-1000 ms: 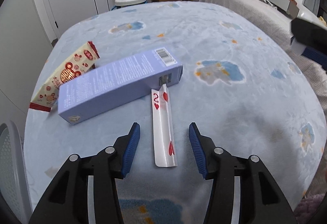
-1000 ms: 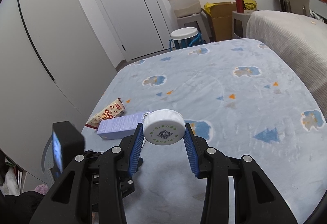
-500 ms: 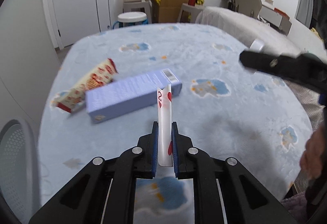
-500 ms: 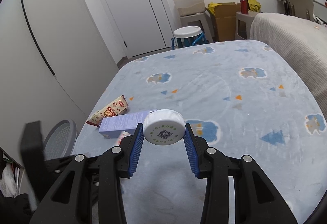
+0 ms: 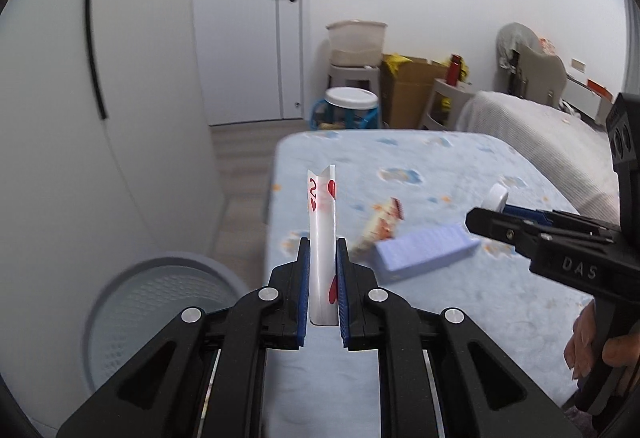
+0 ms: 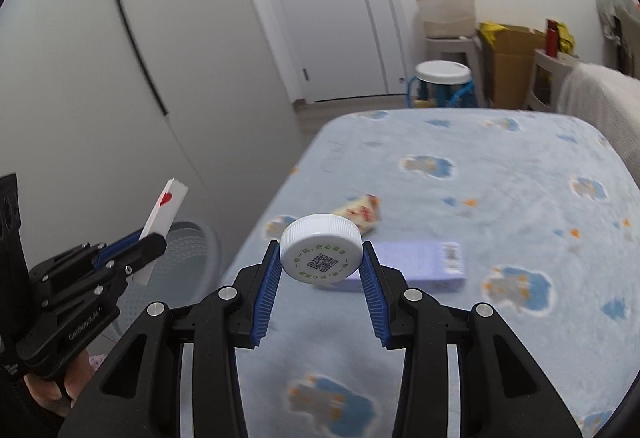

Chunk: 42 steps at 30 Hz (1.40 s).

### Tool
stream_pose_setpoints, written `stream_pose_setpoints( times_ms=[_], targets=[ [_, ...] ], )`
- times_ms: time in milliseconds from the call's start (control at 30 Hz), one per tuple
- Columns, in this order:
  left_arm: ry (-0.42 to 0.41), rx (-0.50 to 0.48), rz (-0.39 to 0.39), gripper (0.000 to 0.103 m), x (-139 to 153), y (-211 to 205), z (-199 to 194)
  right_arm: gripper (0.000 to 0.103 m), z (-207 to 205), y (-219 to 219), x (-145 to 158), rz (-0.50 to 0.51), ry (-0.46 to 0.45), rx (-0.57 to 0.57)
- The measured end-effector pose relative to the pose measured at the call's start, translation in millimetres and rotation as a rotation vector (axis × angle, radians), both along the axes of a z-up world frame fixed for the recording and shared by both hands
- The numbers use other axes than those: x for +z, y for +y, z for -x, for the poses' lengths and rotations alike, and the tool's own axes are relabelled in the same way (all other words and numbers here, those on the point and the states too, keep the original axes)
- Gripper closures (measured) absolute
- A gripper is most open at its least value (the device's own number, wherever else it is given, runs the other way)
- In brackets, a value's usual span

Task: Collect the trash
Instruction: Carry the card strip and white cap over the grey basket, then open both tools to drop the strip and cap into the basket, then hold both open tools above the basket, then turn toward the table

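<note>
A second earlier my left tool (image 5: 322,280) stood open over the playing card (image 5: 322,238) on the bed (image 5: 460,302); now it was clenched on the card and carried it up toward the grey basket (image 5: 160,302) on the floor. The snack wrapper (image 5: 382,224) and purple box (image 5: 424,252) still lay on the bed. My right tool (image 6: 320,288) kept grasping the white cap (image 6: 320,254), so two pieces seemed ready to drop.

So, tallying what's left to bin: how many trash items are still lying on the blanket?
2: a purple box and, just beyond it, a snack wrapper. The grippers could hide more.
</note>
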<state>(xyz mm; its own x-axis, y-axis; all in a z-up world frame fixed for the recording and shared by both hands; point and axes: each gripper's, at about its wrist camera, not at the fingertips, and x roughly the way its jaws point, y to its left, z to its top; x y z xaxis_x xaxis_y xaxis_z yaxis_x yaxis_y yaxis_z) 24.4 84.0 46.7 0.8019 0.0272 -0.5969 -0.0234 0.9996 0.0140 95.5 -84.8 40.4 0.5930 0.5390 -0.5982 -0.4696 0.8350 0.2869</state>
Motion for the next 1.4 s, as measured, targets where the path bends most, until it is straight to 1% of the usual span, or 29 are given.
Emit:
stream_pose_setpoints(
  times_ms=[133, 233, 333, 500, 600, 767, 833, 933, 1067, 1133, 1167, 1200, 1233, 1267, 1400],
  targets=[
    [-0.028, 0.084, -0.022, 0.091, 17, 45, 5, 0.063, 3, 46, 17, -0.02, -0.027, 0.071],
    [-0.036, 0.148, -0.028, 0.091, 18, 74, 11, 0.063, 3, 80, 26, -0.051, -0.035, 0.122],
    [-0.017, 0.205, -0.014, 0.091, 9, 104, 16, 0.063, 3, 113, 23, -0.051, -0.031, 0.176],
    [0.047, 0.279, 0.01, 0.091, -25, 137, 19, 0.063, 3, 153, -1, -0.016, 0.016, 0.247],
    [0.096, 0.299, 0.036, 0.091, -45, 151, 19, 0.063, 2, 170, -19, 0.016, 0.052, 0.28],
    [0.148, 0.31, 0.08, 0.091, -68, 162, 19, 0.062, 2, 188, -42, 0.055, 0.106, 0.324],
    [0.164, 0.311, 0.093, 0.091, -72, 166, 18, 0.062, 2, 195, -46, 0.068, 0.109, 0.336],
    [0.163, 0.31, 0.084, 0.091, -74, 167, 17, 0.062, 5, 199, -48, 0.073, 0.108, 0.351],
    [0.173, 0.315, 0.08, 0.091, -78, 168, 14, 0.062, -1, 203, -50, 0.063, 0.106, 0.357],
    [0.171, 0.32, 0.079, 0.084, -79, 170, 15, 0.06, 0, 203, -48, 0.06, 0.095, 0.356],
    [0.17, 0.323, 0.078, 0.075, -78, 170, 15, 0.053, 0, 202, -48, 0.06, 0.089, 0.351],
    [0.166, 0.329, 0.075, 0.068, -78, 170, 16, 0.049, 0, 202, -48, 0.057, 0.085, 0.347],
    [0.162, 0.339, 0.072, 0.053, -78, 171, 17, 0.043, 0, 201, -47, 0.052, 0.082, 0.344],
    [0.156, 0.35, 0.07, 0.047, -77, 173, 19, 0.043, 1, 201, -47, 0.052, 0.081, 0.342],
    [0.149, 0.365, 0.072, 0.044, -76, 176, 19, 0.043, 0, 201, -48, 0.059, 0.081, 0.337]
  ],
)
